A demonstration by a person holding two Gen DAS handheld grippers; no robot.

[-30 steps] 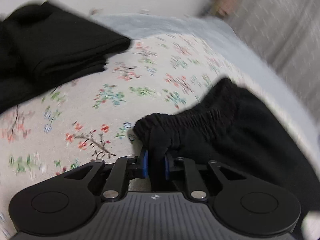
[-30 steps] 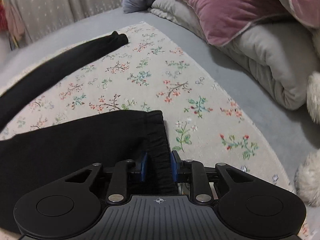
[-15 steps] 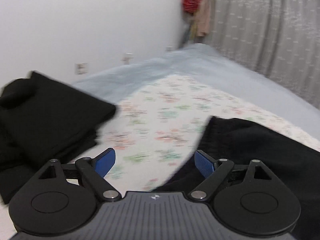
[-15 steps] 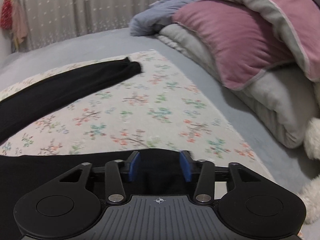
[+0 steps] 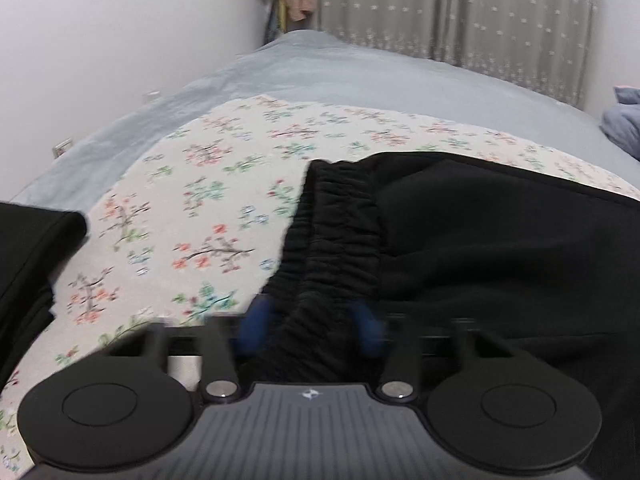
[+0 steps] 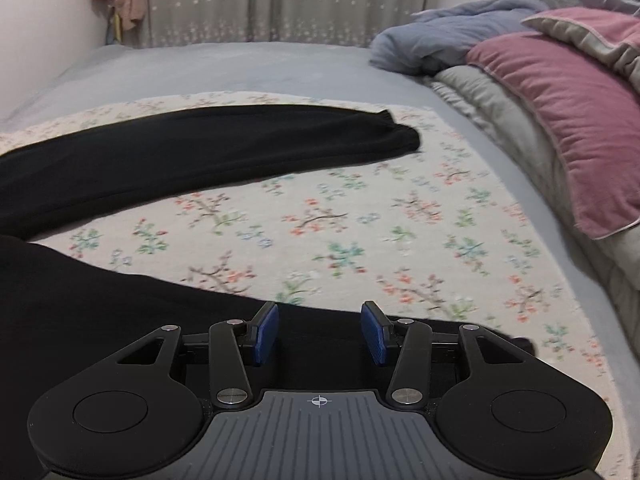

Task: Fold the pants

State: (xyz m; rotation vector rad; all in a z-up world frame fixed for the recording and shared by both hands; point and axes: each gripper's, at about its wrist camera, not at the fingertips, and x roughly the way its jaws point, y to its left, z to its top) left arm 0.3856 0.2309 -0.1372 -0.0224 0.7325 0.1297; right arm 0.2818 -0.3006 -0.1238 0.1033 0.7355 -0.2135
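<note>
Since half a second ago, left gripper (image 5: pixel 308 330) has narrowed around the pants (image 5: pixel 480 248) waistband, blurred, grip unclear. Right gripper (image 6: pixel 319 334) stands open above a leg on the floral sheet (image 6: pixel 360 232). No legible writing.

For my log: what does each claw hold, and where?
Right claw: open, nothing. Left claw: blurred, astride the pants waistband; a grip cannot be told.

A bed (image 6: pixel 248 68) under a grey-blue sheet carries a floral mat (image 6: pixel 360 216); black pants (image 6: pixel 208 144) lie spread on the mat, pillows and bedding (image 6: pixel 560 92) sit piled along the sheet's right side, folded black clothes (image 5: pixel 28 252) at the mat's left edge
</note>
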